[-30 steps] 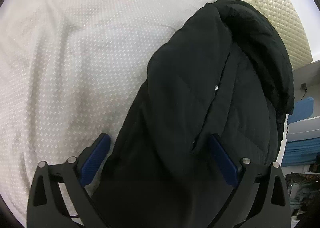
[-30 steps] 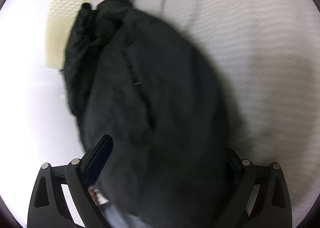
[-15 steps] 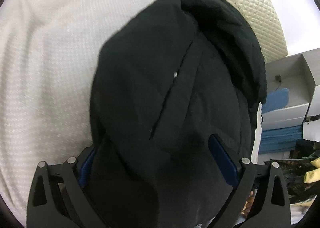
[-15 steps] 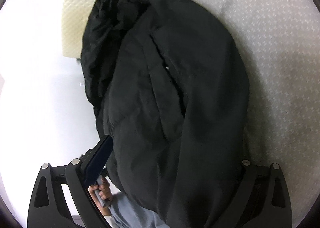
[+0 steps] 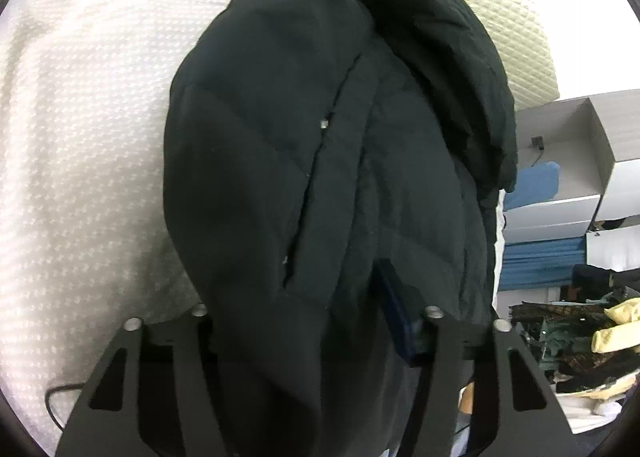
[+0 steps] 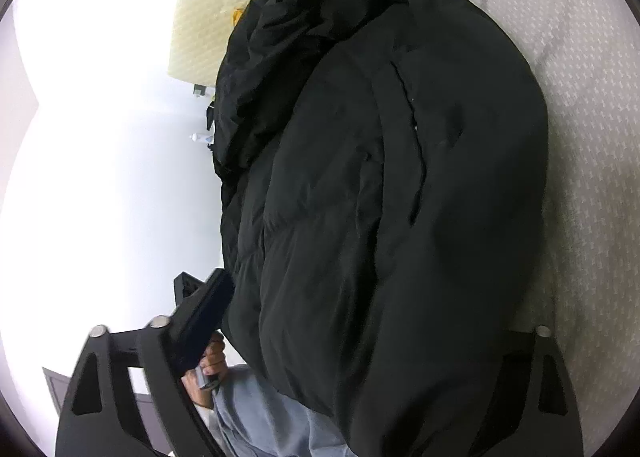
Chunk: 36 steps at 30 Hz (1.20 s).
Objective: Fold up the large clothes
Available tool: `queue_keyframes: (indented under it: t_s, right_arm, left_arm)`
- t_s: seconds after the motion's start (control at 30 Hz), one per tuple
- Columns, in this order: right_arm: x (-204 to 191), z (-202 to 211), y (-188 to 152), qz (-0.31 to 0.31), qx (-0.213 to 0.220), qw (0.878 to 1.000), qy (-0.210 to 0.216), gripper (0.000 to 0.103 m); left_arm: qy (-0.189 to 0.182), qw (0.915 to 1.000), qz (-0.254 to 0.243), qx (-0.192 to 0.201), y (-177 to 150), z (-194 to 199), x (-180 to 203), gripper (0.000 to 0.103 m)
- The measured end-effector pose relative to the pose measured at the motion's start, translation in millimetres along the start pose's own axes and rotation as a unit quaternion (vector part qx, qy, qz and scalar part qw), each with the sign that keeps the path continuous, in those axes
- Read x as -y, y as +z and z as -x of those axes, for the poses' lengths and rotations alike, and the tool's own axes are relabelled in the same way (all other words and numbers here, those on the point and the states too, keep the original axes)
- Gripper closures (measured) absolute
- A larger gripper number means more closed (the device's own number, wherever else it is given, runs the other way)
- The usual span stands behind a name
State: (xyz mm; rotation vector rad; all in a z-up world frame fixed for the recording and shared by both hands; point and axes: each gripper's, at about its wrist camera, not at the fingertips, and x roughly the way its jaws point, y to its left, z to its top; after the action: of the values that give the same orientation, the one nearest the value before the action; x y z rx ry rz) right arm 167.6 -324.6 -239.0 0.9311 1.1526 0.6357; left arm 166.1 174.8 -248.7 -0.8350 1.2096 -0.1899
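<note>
Though quilted, black jacket [image 5: 304, 161] unlabelled.

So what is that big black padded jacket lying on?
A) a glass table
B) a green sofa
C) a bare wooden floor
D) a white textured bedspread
D: the big black padded jacket spreads over a white textured bedspread, whose woven pattern shows beside it in both wrist views, with a cream quilted pillow at its far end.
</note>
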Motion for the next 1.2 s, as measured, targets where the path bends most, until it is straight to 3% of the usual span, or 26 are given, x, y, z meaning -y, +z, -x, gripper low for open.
queue_keyframes:
  t_s: [0.1, 0.17, 0.27, 0.5, 0.67, 0.9, 1.2]
  right_arm:
    - [-2.4, 1.1, 0.2, 0.007, 0.001, 1.0, 0.005, 0.043]
    - [-6.8, 3.6, -0.1, 0.026, 0.005, 1.0, 0.001, 0.073]
    - [-14.3, 13.1, 1.1, 0.05, 0.016, 0.999, 0.001, 0.088]
    - [-37.5, 46.5, -5.3, 0.112, 0.065, 0.991, 0.018, 0.095]
    - [-50.8, 58.0, -10.3, 0.117, 0.085, 0.989, 0.04, 0.097]
    - [-75.2, 109.3, -29.4, 0.131, 0.134, 0.979, 0.079, 0.097]
    - [-99.3, 157.7, -95.4, 0.146, 0.16, 0.968, 0.129, 0.097]
  left_arm:
    - [-0.01, 0.9999, -0.01, 0.004, -0.5, 7.0, 0.0, 0.065]
    - [-0.019, 0.9996, -0.018, 0.012, -2.8, 10.3, 3.9, 0.073]
    - [-0.035, 0.9988, -0.025, 0.022, -5.1, 15.6, 8.3, 0.083]
    - [-0.058, 0.9976, -0.027, 0.028, -5.4, 30.8, 15.3, 0.092]
    - [-0.077, 0.9958, -0.025, 0.042, -13.6, 56.1, 28.9, 0.094]
    - [-0.108, 0.9914, -0.055, 0.051, -30.9, 101.4, 47.3, 0.095]
    - [-0.096, 0.9876, -0.116, 0.046, -69.3, 168.8, 63.7, 0.095]
